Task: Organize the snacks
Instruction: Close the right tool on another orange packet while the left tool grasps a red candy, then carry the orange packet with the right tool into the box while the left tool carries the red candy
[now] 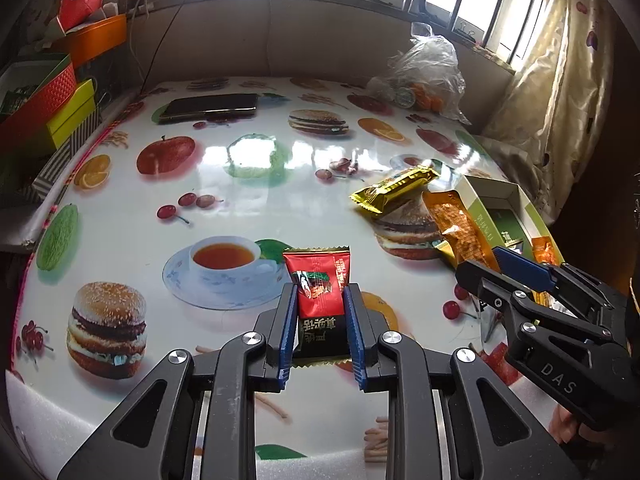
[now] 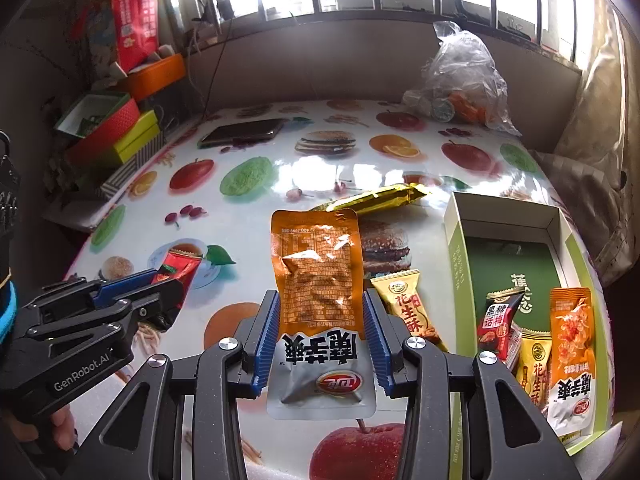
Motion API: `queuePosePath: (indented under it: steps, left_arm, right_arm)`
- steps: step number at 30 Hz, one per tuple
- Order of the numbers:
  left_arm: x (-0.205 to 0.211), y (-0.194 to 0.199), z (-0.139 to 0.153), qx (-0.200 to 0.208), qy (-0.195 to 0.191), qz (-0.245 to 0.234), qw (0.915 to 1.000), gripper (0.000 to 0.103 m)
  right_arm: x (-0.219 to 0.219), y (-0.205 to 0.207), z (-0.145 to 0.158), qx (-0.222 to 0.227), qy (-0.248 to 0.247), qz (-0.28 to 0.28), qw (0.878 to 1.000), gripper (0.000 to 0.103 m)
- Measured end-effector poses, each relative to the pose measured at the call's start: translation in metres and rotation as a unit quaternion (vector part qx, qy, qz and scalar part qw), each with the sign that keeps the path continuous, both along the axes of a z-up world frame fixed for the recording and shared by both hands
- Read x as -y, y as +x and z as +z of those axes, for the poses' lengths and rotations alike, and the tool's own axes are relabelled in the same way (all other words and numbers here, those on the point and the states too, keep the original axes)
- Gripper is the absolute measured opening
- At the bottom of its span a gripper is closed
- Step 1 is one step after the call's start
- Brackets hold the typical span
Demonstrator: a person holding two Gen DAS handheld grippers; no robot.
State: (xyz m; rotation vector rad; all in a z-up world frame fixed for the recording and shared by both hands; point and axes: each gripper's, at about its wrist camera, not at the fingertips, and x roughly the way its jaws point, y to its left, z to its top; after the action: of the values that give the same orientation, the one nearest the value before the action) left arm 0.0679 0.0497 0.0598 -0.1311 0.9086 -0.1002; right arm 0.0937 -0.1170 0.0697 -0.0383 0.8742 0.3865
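Observation:
My left gripper [image 1: 320, 300] is shut on a small red and black snack packet [image 1: 319, 292], lifted a little above the table. My right gripper [image 2: 320, 312] is shut on an orange and silver snack pouch [image 2: 318, 280], also held off the table. An open green and white box [image 2: 516, 240] lies at the right with several packets in its near end, among them an orange pouch [image 2: 570, 352]. A gold bar wrapper [image 2: 376, 198] and a yellow peanut-candy packet [image 2: 412, 308] lie on the table to the left of the box. From the left wrist view the right gripper [image 1: 484, 270] shows at right with its pouch [image 1: 460, 228].
The table [image 1: 224, 208] has a glossy cloth printed with food pictures. A dark phone [image 1: 210, 107] lies at the far side, a clear plastic bag [image 1: 426, 76] at the far right. Stacked coloured boxes [image 1: 44, 100] crowd the left edge. A curtain [image 1: 556, 92] hangs at right.

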Motion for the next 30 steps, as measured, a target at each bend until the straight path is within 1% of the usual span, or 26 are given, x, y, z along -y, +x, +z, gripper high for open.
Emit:
queuePosePath:
  steps: [10, 14, 22, 30]
  left_arm:
    - [0.021, 0.007, 0.021, 0.022, -0.001, -0.026, 0.9994, 0.025]
    - [0.034, 0.012, 0.028, 0.027, -0.009, -0.043, 0.9987, 0.025]
    - [0.072, 0.025, 0.036, 0.033, -0.010, -0.085, 0.9958, 0.025]
    - [0.108, 0.041, 0.040, 0.033, -0.013, -0.122, 0.9918, 0.025]
  right_arm:
    - [0.022, -0.001, 0.019, 0.019, 0.004, -0.023, 1.000, 0.040]
    - [0.037, -0.001, 0.025, 0.023, 0.005, -0.040, 0.999, 0.040]
    - [0.074, -0.002, 0.033, 0.029, 0.005, -0.083, 0.996, 0.040]
    - [0.112, -0.001, 0.033, 0.029, 0.000, -0.121, 0.992, 0.040]
